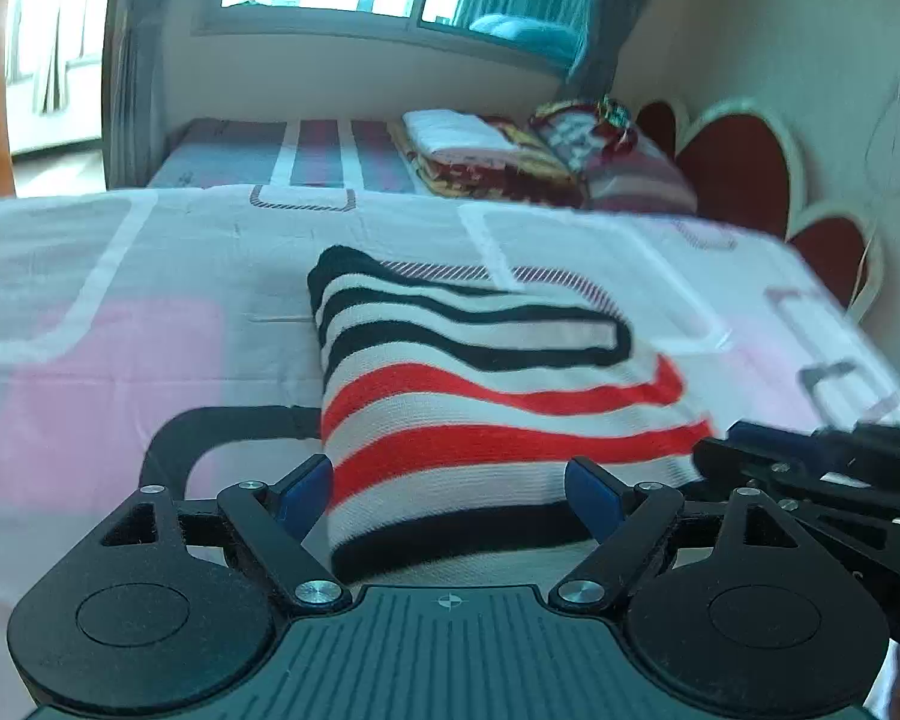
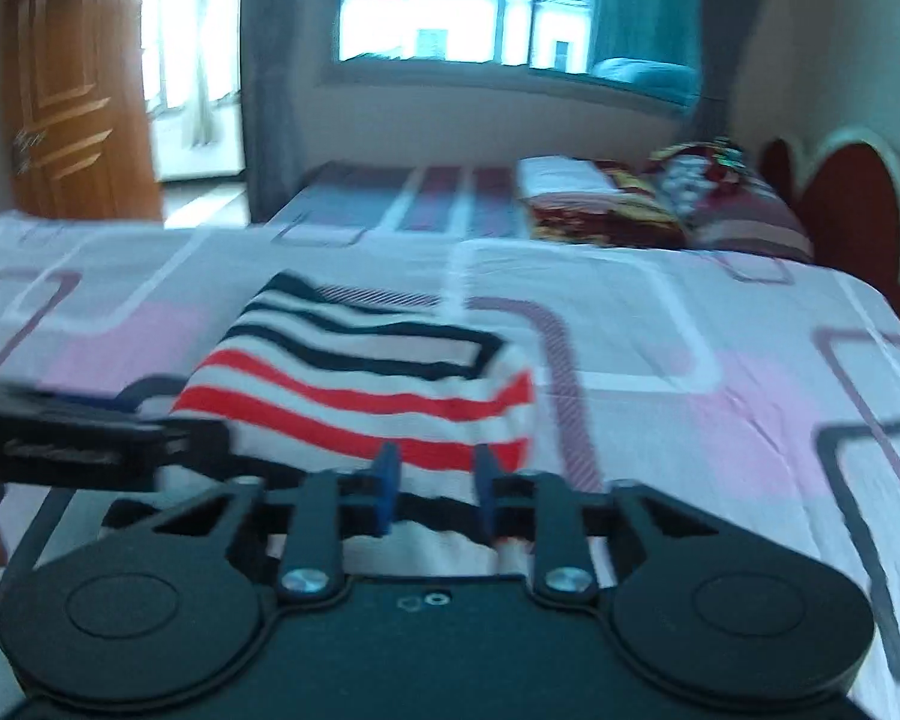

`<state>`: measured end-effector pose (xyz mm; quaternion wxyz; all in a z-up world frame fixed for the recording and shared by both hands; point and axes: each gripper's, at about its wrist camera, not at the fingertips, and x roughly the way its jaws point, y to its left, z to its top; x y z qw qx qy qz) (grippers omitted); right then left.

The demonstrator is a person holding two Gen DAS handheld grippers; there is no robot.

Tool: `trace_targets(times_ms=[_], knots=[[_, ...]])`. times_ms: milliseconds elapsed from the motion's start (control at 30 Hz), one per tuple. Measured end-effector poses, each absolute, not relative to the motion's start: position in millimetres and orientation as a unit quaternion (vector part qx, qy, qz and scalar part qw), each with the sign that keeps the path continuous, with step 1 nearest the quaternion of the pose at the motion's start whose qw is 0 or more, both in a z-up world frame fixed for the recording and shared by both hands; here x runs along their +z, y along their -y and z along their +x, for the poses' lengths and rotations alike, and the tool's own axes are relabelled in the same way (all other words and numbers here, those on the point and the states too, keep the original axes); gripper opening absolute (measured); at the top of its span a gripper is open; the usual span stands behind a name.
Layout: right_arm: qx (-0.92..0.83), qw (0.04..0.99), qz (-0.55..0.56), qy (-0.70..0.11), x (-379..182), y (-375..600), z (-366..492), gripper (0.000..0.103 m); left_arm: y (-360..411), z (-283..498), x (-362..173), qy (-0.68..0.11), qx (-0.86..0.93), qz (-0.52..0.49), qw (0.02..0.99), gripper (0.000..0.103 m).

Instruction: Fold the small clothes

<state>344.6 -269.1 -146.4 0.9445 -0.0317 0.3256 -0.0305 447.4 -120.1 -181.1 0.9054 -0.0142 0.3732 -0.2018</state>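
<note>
A folded knit garment with black, red and white stripes (image 1: 480,396) lies on the bed; it also shows in the right wrist view (image 2: 366,384). My left gripper (image 1: 450,489) is open, its blue pads (image 1: 303,495) on either side of the garment's near edge. My right gripper (image 2: 435,483) is partly open, its blue pads (image 2: 386,480) over the garment's near right part, not clamped on it. The right gripper shows at the right edge of the left wrist view (image 1: 810,468); the left gripper shows at the left of the right wrist view (image 2: 78,444).
The bed has a pink, white and grey patterned sheet (image 1: 120,324). Folded blankets and pillows (image 1: 510,150) are stacked at the far end by a red and cream headboard (image 1: 744,174). A window (image 2: 450,6) and a wooden door (image 2: 72,90) are beyond.
</note>
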Motion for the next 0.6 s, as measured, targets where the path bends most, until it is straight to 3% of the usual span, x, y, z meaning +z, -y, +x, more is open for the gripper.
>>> trace_targets(times_ms=[133, 167, 200, 267, 433, 600], knots=[[-0.051, 0.931, -0.063, -0.357, -169.6, 271.6, 360.3, 0.017, 116.2, 455.3, -200.4, -0.398, -0.205, -0.032, 0.894, 0.084], [-0.062, 0.924, -0.063, -0.373, -180.1, 279.2, 363.4, 0.019, 115.3, 455.8, -199.8, -0.400, -0.205, -0.036, 0.893, 0.084], [-0.066, 0.923, -0.057, -0.374, -185.0, 287.2, 363.1, 0.028, 114.8, 455.9, -198.1, -0.400, -0.205, -0.038, 0.892, 0.084], [-0.060, 0.925, -0.029, -0.374, -181.9, 297.1, 361.8, 0.028, 111.8, 456.5, -195.5, -0.404, -0.206, -0.049, 0.890, 0.084], [-0.033, 0.930, -0.011, -0.365, -171.7, 302.4, 354.1, 0.041, 98.9, 462.5, -197.0, -0.432, -0.209, -0.088, 0.873, 0.084], [-0.014, 0.935, 0.014, -0.355, -149.6, 314.6, 357.2, 0.045, 96.7, 472.7, -209.3, -0.462, -0.229, -0.117, 0.849, 0.084]])
